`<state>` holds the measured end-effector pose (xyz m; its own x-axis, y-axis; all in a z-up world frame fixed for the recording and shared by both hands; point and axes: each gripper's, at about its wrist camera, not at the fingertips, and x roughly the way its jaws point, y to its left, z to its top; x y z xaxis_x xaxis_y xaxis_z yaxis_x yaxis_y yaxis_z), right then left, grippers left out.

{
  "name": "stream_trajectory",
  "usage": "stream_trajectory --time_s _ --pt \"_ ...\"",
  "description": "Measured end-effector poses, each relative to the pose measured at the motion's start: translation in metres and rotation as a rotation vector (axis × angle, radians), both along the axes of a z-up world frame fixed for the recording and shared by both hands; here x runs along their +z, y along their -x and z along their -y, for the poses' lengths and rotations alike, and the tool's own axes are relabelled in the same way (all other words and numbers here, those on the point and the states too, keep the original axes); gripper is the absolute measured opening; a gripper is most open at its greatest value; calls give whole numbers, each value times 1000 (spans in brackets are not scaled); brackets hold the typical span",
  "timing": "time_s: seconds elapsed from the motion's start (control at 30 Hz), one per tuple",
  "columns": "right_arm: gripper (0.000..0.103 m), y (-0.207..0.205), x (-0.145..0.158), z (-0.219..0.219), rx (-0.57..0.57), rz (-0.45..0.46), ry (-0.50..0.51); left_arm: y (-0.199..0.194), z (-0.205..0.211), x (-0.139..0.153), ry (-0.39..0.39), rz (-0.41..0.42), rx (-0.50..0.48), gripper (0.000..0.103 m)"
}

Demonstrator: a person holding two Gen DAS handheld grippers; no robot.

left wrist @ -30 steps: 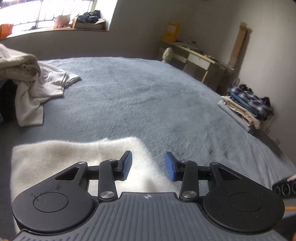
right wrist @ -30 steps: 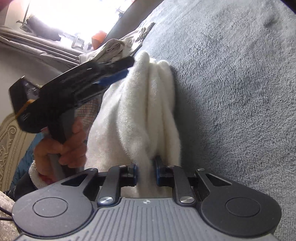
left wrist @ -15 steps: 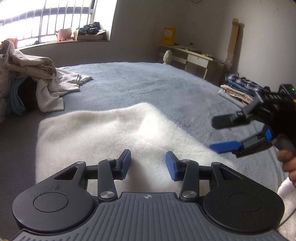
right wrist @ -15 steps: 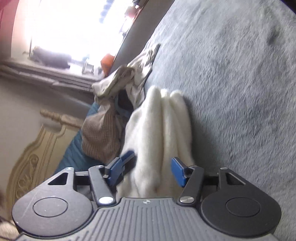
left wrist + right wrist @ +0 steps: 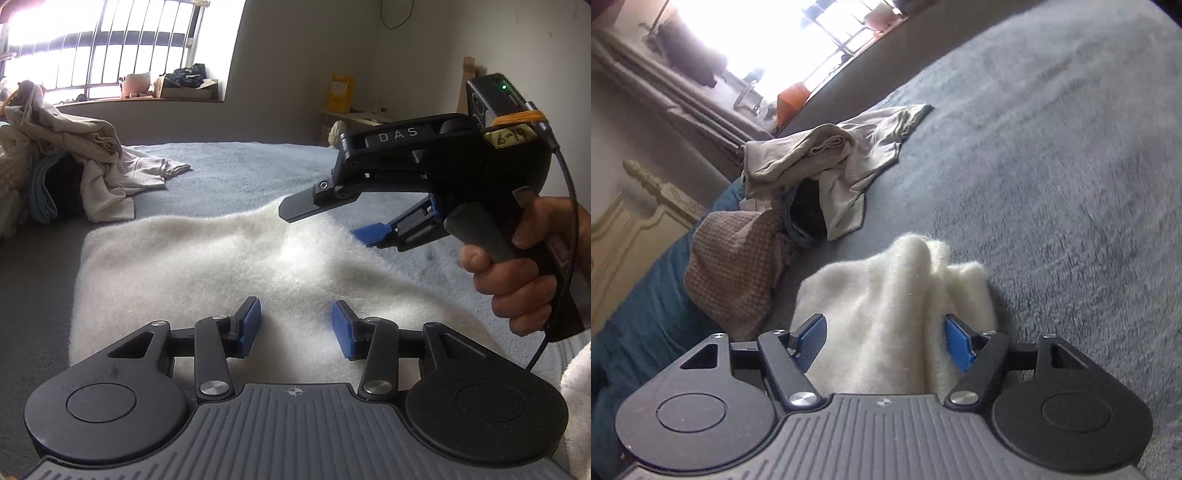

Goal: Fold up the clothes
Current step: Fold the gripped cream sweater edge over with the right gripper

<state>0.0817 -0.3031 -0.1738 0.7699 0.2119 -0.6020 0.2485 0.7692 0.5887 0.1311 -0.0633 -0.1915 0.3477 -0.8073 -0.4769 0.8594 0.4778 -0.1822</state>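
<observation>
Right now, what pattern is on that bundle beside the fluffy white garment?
A small reddish-brown and cream check on the bundle, clearest in the right wrist view.

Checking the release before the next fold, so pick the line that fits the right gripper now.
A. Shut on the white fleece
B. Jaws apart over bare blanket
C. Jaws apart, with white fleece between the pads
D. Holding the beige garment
C: the right gripper has just been opening, and the white fleece lies loose between its spread blue pads.
</observation>
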Motion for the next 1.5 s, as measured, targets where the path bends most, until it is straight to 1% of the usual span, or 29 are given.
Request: stream_trajectory --time_s 0.1,0.17,0.27,0.33,0.4,0.5,0.6,0.67,0.7,0.73,0.8,0.83,0.87,0.93,0.97,1.0,1.03,1.07,1.13,1.2,1.23,1.27,1.3,1.33,1.37,1.4,1.43,1.47,1.5 --pt "72 -1 11 -30 21 -2 183 0 -1 -1 1 1 0 43" --pt "72 -3 16 -47 50 16 268 0 -1 -1 0 4 2 43" --pt "72 -3 21 -58 84 62 311 1 0 -1 -4 9 7 43" --pt "72 -5 19 -58 96 73 307 2 1 -1 -12 17 9 43" --pt "72 -7 16 -51 91 69 283 4 3 -1 -19 26 12 44" --pt "71 -12 9 -29 71 62 198 6 4 -2 -24 37 17 44" --pt "69 -20 1 -14 46 51 150 7 5 -2 -28 44 19 44" --pt "64 -27 -4 -6 23 38 125 8 5 -2 -30 50 19 44" --pt "63 -30 -7 -3 17 33 112 9 5 -3 -30 52 19 44" --pt "60 -34 -11 -1 18 20 102 8 5 -3 -29 53 18 44" --pt "50 -42 -19 2 22 -15 85 7 5 -4 -31 57 16 44" --pt "42 -45 -23 4 19 -31 72 7 6 -4 -31 58 17 44" --pt "30 -47 -26 7 13 -32 55 7 6 -3 -32 60 18 44" --pt "25 -42 -23 13 14 28 10 7 7 0 -33 55 19 44" --pt "24 -39 -20 17 17 63 -13 5 7 1 -26 45 20 44" --pt "24 -36 -16 18 30 103 -15 4 7 2 -19 35 21 44" --pt "24 -32 -11 17 49 145 -3 2 8 2 -18 26 20 44" --pt "24 -31 -10 19 54 160 10 2 9 1 -25 27 18 44" --pt "24 -37 -28 29 36 106 -10 4 12 -2 -34 35 14 44" --pt "23 -40 -49 46 -4 71 -123 4 12 -1 -32 32 17 45" --pt "23 -39 -53 51 -16 82 -169 4 11 -2 -26 26 20 45" --pt "23 -38 -49 50 -9 112 -172 3 10 -3 -20 20 22 45" --pt "23 -38 -45 46 6 131 -148 2 9 -4 -13 14 24 45" --pt "24 -41 -46 43 6 116 -129 3 9 -4 -14 13 23 45" --pt "26 -45 -52 44 -6 71 -138 3 10 -4 -18 16 23 45" --pt "26 -46 -60 49 -8 50 -177 4 11 -4 -20 19 21 45" --pt "26 -45 -64 56 -10 51 -226 5 11 -3 -22 20 18 45" --pt "28 -42 -64 62 -20 48 -266 5 11 -3 -21 21 18 45" --pt "29 -37 -60 64 -35 48 -284 5 10 -4 -19 22 17 45"
